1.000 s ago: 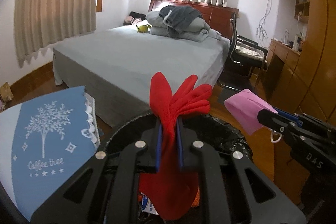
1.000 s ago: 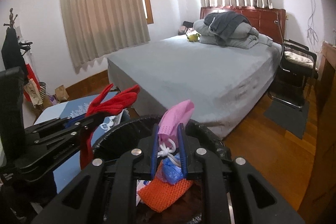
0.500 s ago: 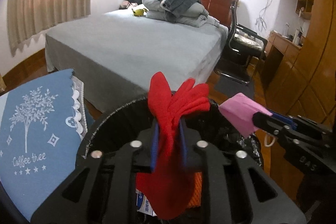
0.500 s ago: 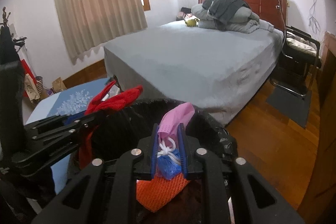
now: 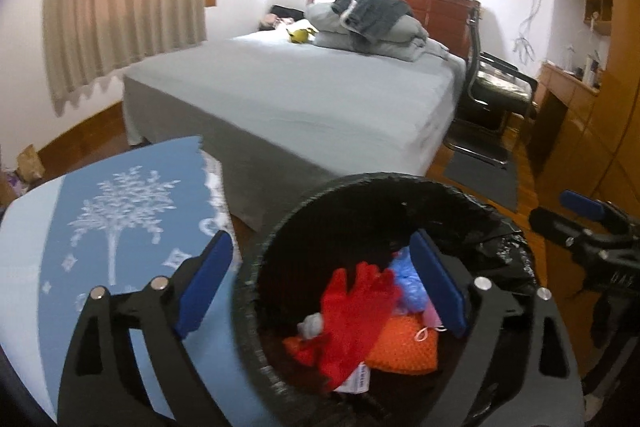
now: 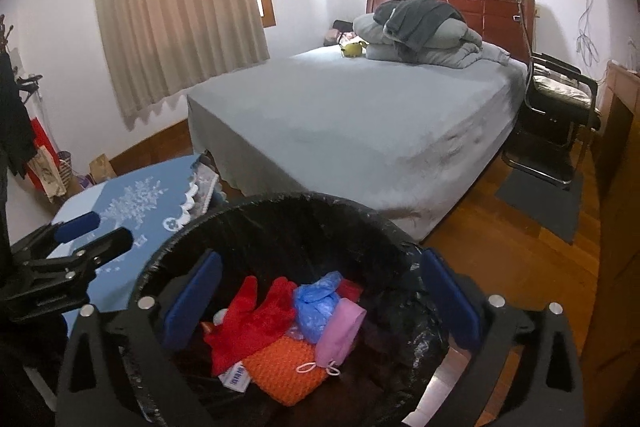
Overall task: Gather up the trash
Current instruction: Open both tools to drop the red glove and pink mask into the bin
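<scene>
A black bin (image 5: pixel 288 219) (image 6: pixel 280 203) with a black liner sits right below both grippers. Inside it lie a red glove (image 5: pixel 352 311) (image 6: pixel 252 323), a pink face mask (image 6: pixel 340 331) (image 5: pixel 432 315), a blue plastic bag (image 6: pixel 316 303) (image 5: pixel 408 287) and an orange knitted piece (image 6: pixel 288 367) (image 5: pixel 404 347). My left gripper (image 5: pixel 320 283) hangs over the bin's left rim, its jaws opening wide with nothing between the pads. Over the middle of the bin my right gripper (image 6: pixel 320 299) hovers, jaws likewise opening and holding nothing. Each gripper also shows at the edge of the other's view.
A blue cloth with a white tree print (image 5: pixel 120 219) (image 6: pixel 136 199) covers a low surface left of the bin. A grey bed (image 5: pixel 304 99) (image 6: pixel 360 115) stands beyond, a black chair (image 6: pixel 560 107) and wooden cabinets (image 5: pixel 592 131) to the right. Bags (image 6: pixel 48 167) lean by the left wall.
Both grippers have opened wide. The red glove has fallen from the left one and the pink mask from the right one; both now lie in the bin. The left gripper has shifted left.
</scene>
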Available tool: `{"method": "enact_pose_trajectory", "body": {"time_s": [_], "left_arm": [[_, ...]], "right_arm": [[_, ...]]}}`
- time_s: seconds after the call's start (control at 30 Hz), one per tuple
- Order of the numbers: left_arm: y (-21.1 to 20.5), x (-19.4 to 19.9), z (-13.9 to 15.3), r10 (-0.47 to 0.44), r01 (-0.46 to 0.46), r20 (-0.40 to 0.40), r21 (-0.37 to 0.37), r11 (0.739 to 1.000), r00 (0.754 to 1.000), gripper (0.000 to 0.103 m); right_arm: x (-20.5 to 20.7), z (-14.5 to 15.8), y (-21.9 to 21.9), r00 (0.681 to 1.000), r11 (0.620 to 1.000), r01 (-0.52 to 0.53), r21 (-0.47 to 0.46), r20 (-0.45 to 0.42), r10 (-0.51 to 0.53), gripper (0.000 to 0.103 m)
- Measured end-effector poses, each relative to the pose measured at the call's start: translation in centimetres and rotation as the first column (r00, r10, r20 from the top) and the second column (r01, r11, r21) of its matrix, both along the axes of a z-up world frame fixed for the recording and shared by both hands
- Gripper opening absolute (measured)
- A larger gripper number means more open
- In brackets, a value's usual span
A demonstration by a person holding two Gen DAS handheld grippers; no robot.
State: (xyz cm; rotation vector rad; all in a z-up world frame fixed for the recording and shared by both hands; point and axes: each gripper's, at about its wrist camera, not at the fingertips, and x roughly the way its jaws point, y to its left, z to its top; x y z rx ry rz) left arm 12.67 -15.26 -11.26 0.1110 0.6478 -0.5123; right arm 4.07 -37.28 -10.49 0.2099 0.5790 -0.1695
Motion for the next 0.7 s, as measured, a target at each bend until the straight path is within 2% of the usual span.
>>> {"method": "enact_pose_trajectory", "body": {"time_s": [0.27,0.7], "left_arm": [[3.2,-2.3,3.4,0.085,-0.083,0.048,-0.029,0.996,0.995,0.096],[7.0,-7.6,7.1,0.181,-0.177,0.115,-0.038,0.983,0.977,0.096]], "right_arm": [[-1.2,2.6,1.8,0.999,0.999,-0.037,-0.012,0.028,0.038,0.098],[-3.8,7.0,5.8,0.992,0.994,-0.109,-0.019,0.060,0.110,0.098]]}}
